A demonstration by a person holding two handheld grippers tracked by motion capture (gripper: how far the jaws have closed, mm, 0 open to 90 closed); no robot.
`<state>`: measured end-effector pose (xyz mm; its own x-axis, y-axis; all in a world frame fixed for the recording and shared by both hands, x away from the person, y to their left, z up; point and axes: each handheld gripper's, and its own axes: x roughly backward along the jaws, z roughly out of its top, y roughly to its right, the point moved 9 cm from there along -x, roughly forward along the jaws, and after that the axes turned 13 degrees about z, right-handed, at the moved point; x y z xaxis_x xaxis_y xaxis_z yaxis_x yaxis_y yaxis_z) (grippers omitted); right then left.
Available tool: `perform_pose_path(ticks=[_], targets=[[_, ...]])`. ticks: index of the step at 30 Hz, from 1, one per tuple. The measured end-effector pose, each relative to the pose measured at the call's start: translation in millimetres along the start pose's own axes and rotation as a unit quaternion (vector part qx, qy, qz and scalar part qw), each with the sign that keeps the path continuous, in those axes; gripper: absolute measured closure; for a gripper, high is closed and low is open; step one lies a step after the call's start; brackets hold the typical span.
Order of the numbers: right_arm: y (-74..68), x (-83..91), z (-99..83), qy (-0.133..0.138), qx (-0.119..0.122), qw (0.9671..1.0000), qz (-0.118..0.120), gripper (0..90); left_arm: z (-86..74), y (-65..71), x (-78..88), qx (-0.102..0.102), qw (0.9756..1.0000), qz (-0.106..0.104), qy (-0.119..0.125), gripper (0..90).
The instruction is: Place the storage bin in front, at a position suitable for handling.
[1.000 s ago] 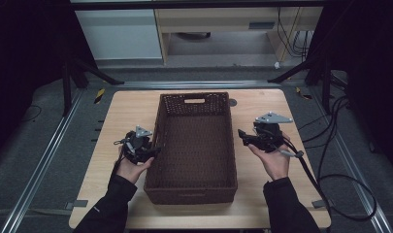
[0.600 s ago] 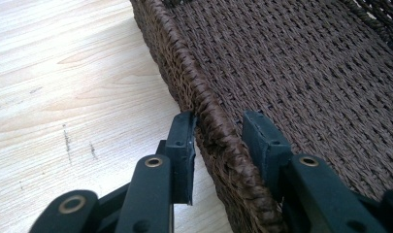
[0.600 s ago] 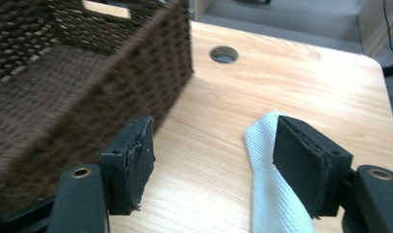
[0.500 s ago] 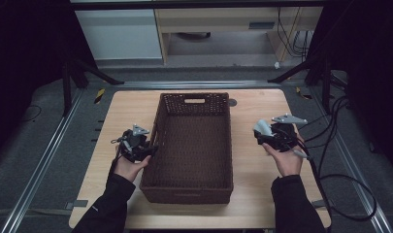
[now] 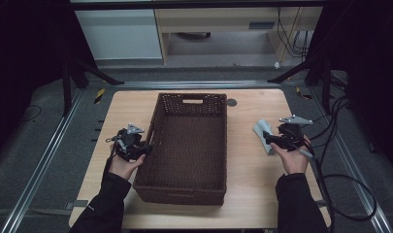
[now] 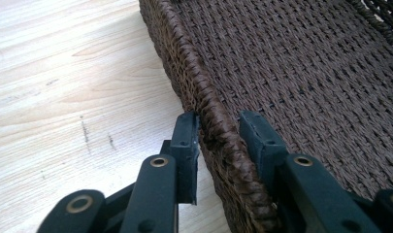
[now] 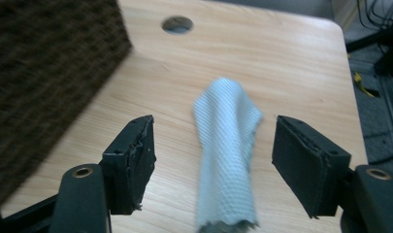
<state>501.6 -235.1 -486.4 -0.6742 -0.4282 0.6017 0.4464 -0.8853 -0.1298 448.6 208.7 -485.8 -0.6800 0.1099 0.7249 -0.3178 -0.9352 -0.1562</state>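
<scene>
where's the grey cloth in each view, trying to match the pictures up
High view: the grey cloth lies on the table right of the basket, just ahead of the right hand-held gripper.
Left gripper view: not in this picture.
Right gripper view: the cloth is at centre, between the open jaws.
Shared landmark: the brown wicker basket, at mid-table in the high view, along the top and right in the left gripper view, upper left in the right gripper view.

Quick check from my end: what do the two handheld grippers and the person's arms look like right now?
Both grippers, left gripper and right gripper, are black with two flat, blocky jaws and brass-coloured rivets at the joints. Each carries a grey three-cornered plate on top. A black cable trails from the right one. The person wears dark long sleeves; the hands are bare.
</scene>
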Motion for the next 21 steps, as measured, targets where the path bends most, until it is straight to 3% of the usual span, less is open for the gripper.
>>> perform_pose_path(ticks=[4,9,13,14,18,21], targets=[[14.3,-14.9,-16.9,-0.027,-0.005,0.9996,-0.010,34.9,0.1,0.0,-0.3,0.000,1.0000,-0.001,0.001,68.3],[23.2,-26.7,-26.5,-0.039,-0.009,0.9990,-0.017,36.4,0.1,0.1,-0.4,0.000,1.0000,-0.001,0.001,68.3],[27.3,-35.1,-36.3,-0.062,-0.013,0.9979,-0.017,53.5,0.1,0.0,-0.5,0.001,1.0000,-0.002,0.000,68.3],[27.3,-35.1,-36.3,-0.062,-0.013,0.9979,-0.017,53.5,0.1,0.0,-0.5,0.001,1.0000,-0.002,0.000,68.3],[25.6,-30.3,-40.2,-0.073,-0.010,0.9971,-0.019,74.5,-0.1,-0.2,-0.3,0.000,1.0000,-0.002,-0.001,68.5],[20.7,-25.0,-43.3,-0.079,-0.012,0.9968,-0.011,79.6,-0.4,-0.6,-0.1,0.000,1.0000,-0.004,-0.002,68.7]])
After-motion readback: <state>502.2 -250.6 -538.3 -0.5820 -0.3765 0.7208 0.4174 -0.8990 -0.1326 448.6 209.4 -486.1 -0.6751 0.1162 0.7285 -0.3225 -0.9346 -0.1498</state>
